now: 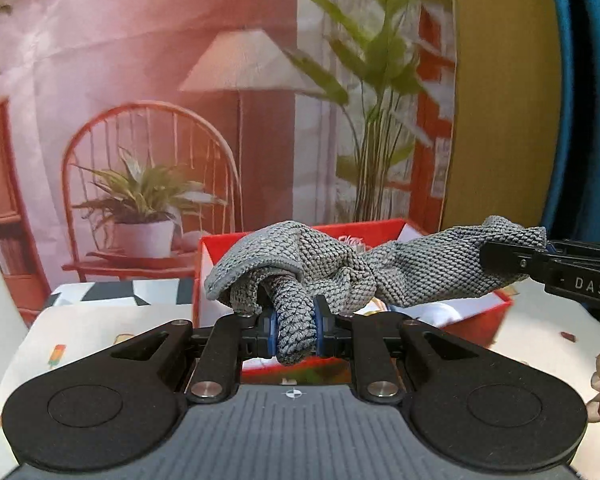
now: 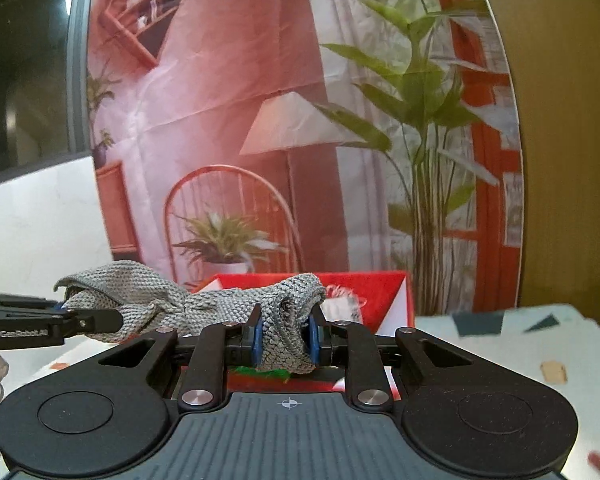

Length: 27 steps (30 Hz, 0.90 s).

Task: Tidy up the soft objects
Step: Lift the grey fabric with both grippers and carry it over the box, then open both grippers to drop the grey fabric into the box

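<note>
A grey knitted cloth (image 1: 340, 268) is stretched between both grippers, held above an open red box (image 1: 384, 232). My left gripper (image 1: 294, 328) is shut on one bunched end of the cloth. My right gripper (image 2: 286, 336) is shut on the other end of the cloth (image 2: 220, 304). The right gripper also shows in the left wrist view (image 1: 540, 264) at the right edge, and the left gripper shows in the right wrist view (image 2: 60, 324) at the left edge. The red box (image 2: 372, 292) sits just behind and under the cloth.
The table (image 1: 112, 332) has a white patterned cover with small coloured prints. A printed backdrop (image 1: 180, 120) of a chair, lamp and plants hangs behind the box. White items lie inside the box (image 1: 440, 312).
</note>
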Motion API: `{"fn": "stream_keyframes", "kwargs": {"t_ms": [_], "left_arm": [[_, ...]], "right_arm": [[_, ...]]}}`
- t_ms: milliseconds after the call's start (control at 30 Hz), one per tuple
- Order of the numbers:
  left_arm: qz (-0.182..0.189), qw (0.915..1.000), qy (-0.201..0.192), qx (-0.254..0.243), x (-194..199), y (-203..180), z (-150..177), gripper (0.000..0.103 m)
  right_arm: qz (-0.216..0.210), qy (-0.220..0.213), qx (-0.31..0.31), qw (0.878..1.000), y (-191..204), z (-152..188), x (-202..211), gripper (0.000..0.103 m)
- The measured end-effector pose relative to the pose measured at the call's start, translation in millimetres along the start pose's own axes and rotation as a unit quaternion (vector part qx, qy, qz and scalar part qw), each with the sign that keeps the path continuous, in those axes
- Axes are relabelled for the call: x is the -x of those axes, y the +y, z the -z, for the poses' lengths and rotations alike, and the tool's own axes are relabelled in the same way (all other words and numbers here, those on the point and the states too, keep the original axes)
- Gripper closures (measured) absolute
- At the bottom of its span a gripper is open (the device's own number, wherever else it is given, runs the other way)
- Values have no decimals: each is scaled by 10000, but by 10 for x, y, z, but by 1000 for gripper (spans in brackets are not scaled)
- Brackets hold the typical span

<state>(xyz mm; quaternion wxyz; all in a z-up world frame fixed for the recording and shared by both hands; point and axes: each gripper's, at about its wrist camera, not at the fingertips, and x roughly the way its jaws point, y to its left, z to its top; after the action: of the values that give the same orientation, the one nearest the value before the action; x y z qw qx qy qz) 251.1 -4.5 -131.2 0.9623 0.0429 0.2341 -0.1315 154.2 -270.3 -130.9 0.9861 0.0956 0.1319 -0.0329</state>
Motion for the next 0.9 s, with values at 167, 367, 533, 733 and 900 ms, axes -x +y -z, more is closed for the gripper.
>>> {"fn": "stream_keyframes", "kwargs": {"t_ms": [167, 367, 533, 733, 900], "left_arm": [[99, 9993, 340, -115, -431, -51, -163, 85], [104, 9963, 840, -165, -848, -92, -128, 85], [191, 9919, 1255, -95, -1062, -34, -36, 83], [356, 9908, 1300, -137, -1062, -5, -49, 38], [459, 9924, 1078, -363, -856, -66, -86, 13]], "right_arm": [[227, 245, 91, 9994, -39, 8, -426, 84], [418, 629, 236, 9969, -78, 142, -829, 84], [491, 870, 249, 9947, -106, 225, -992, 84], [550, 933, 237, 9938, -132, 284, -996, 81], [611, 845, 260, 9942, -143, 329, -871, 66]]}}
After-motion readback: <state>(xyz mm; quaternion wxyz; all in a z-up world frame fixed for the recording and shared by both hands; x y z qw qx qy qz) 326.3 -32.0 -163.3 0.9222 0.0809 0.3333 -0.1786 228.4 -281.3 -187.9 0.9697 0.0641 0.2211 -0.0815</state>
